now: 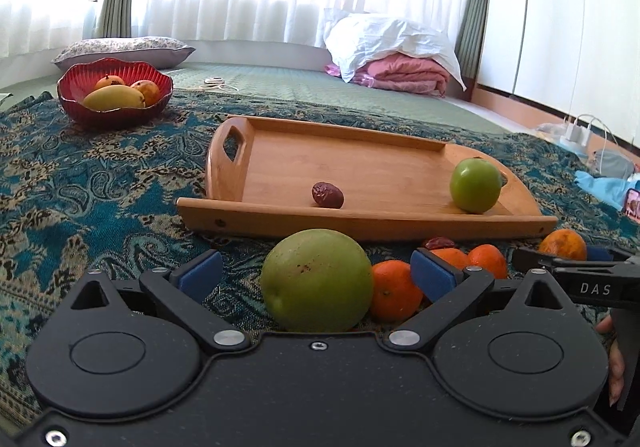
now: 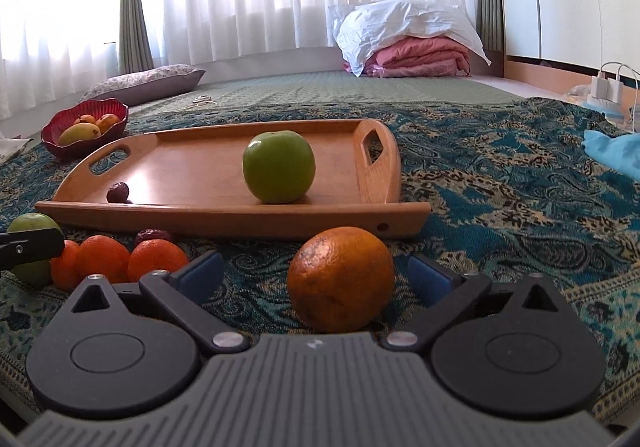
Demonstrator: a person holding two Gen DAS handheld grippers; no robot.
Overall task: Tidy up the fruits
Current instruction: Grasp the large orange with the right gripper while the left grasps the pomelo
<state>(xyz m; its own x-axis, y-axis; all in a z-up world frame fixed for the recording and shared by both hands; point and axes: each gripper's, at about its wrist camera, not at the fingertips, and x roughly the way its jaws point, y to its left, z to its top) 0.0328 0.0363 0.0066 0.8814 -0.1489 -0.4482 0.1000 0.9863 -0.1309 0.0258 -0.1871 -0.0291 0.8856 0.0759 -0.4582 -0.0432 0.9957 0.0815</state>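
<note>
My left gripper [image 1: 316, 273] is open around a large green fruit [image 1: 316, 281] that rests on the patterned cloth, pads apart from it. Three oranges [image 1: 394, 291] and a red date [image 1: 438, 243] lie just right of it. My right gripper [image 2: 314, 273] is open around a single orange [image 2: 340, 279] on the cloth. A wooden tray [image 1: 360, 225] lies ahead, holding a green apple [image 1: 475, 185] and a dark red date [image 1: 328, 195]. In the right wrist view the tray [image 2: 224, 217] holds the apple [image 2: 279, 167] and date [image 2: 118, 192].
A red bowl [image 1: 116, 113] with a mango and other fruit stands far left; it also shows in the right wrist view [image 2: 86, 139]. A pillow [image 1: 124, 51], folded pink bedding [image 1: 404, 71] and chargers [image 1: 576, 131] lie beyond the cloth.
</note>
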